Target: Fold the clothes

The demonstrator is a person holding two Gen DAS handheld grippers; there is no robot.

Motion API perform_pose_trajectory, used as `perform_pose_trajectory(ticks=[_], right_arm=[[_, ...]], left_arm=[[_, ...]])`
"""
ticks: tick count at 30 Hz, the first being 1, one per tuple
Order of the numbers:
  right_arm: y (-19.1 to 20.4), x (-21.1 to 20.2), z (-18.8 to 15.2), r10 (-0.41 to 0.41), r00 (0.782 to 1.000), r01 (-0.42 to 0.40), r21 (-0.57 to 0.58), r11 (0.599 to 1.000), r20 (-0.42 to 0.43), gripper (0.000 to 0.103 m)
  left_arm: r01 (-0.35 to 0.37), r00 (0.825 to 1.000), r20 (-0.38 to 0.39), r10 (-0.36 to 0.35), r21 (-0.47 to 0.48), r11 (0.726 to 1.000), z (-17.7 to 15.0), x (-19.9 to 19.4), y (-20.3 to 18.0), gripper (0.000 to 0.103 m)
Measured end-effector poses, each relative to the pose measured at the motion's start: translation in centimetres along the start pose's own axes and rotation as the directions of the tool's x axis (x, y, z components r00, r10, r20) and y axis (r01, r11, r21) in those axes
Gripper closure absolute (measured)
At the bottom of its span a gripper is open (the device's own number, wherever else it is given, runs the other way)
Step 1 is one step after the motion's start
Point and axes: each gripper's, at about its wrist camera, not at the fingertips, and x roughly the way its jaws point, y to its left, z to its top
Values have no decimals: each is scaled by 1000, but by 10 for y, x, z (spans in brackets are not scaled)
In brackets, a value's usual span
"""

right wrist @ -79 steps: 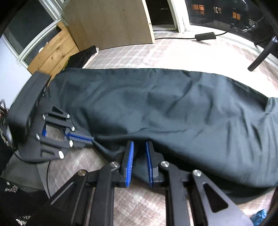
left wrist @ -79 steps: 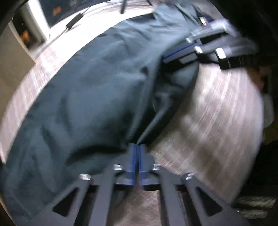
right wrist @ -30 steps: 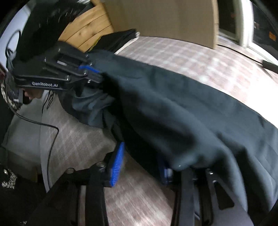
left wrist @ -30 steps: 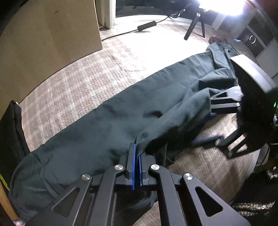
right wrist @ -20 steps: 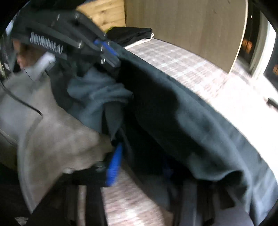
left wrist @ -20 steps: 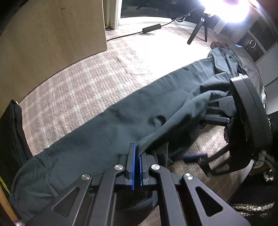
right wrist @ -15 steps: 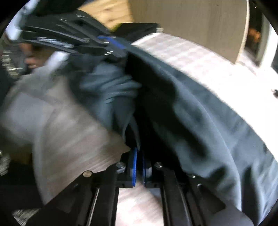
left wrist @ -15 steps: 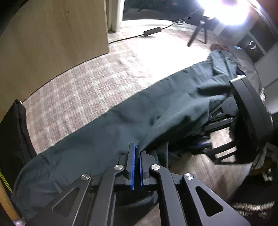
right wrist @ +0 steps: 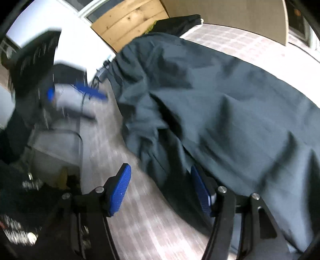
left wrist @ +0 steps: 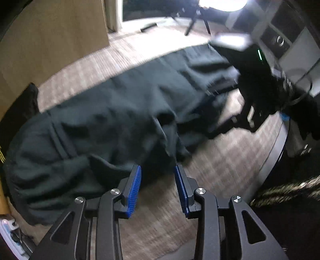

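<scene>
Your left gripper [left wrist: 158, 176] is opening, and its blue pads [left wrist: 134, 186] are apart with nothing pinched between them. The dark trousers [left wrist: 112, 120] lie long and flat across the checked carpet [left wrist: 220, 160], and a loose flap of the cloth sits just past the tips of that gripper. Your right gripper [right wrist: 160, 186] is opening too, and its pads stand wide. The edge of the trousers [right wrist: 220, 104] hangs down between them and lies close against the right pad [right wrist: 200, 190], but the pads do not squeeze it. From the right camera you can see your left gripper [right wrist: 80, 92] as a blur off to the side, away from the cloth. A wooden board [right wrist: 130, 18] leans behind the far end of the trousers.
</scene>
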Motion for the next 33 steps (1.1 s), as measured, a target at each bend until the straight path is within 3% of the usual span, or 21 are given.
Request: perform_pose_trajectory(ticks=[6,7,8,10,11,12,14,15,16,19,20,22,24,26,29,30,31,33], right_arm=[[18,38,28,38,999,-37,-20,999,34,45],[22,44,30,27,999,-26,-30,999,33,73],[26,48,32,11,999,-10,-36,999,32,93],[36,46,28,-42,999,43,-32,999,34,97],[45,36,21,-35,996,37,-22,999,77,97],[56,24,11,-17,990,19,-11,1000,137,93],[75,12,-6,19,977,-19,0,1000,210,68],[82,19,-12,41,986,-40,-6,999,160,30],[89,27,-18,63,992,-62,-11,998,109,25],[87,28,-37,49,998,-50,30,998,45,28],[82,22,-44,43,998,-46,61,997,49,28],[56,-13,-59,10,991,-35,183,982,135,28],[25,-53,-78,-128,967,57,305,951,219,28],[-6,-90,-100,-284,928,167,415,895,240,29],[-53,-143,-134,-485,847,285,583,761,219,30],[-69,-161,-146,-532,820,300,634,712,210,30],[-86,-178,-159,-562,802,300,675,674,205,30],[-112,-204,-179,-609,771,297,741,602,186,30]], left_arm=[[-21,1000,-9,20,-81,997,-22,3,12,70],[-33,999,-8,32,-100,994,-26,1,17,70],[-45,999,-8,44,-119,992,-29,-1,22,70],[-56,998,5,57,-143,988,-38,-9,27,70],[-60,998,11,63,-155,986,-42,-13,30,70],[-65,997,18,69,-166,984,-46,-18,32,70],[-69,997,28,75,-181,981,-51,-22,34,70],[-67,997,32,74,-184,981,-52,-21,34,70],[-66,997,35,73,-186,980,-52,-20,33,70],[-58,996,58,66,-135,989,-45,-18,14,70],[-48,996,76,56,-109,993,-45,-19,6,70],[-8,993,118,14,-51,999,-32,-16,-14,65],[13,992,126,-13,0,1000,-18,-3,-31,62],[26,993,112,-32,55,998,-4,15,-49,61],[-67,997,38,63,121,990,9,54,-64,62],[-84,996,-2,85,128,988,10,66,-65,68],[-98,994,-43,105,135,986,11,79,-66,88],[-90,995,-34,95,133,987,7,75,-64,97]])
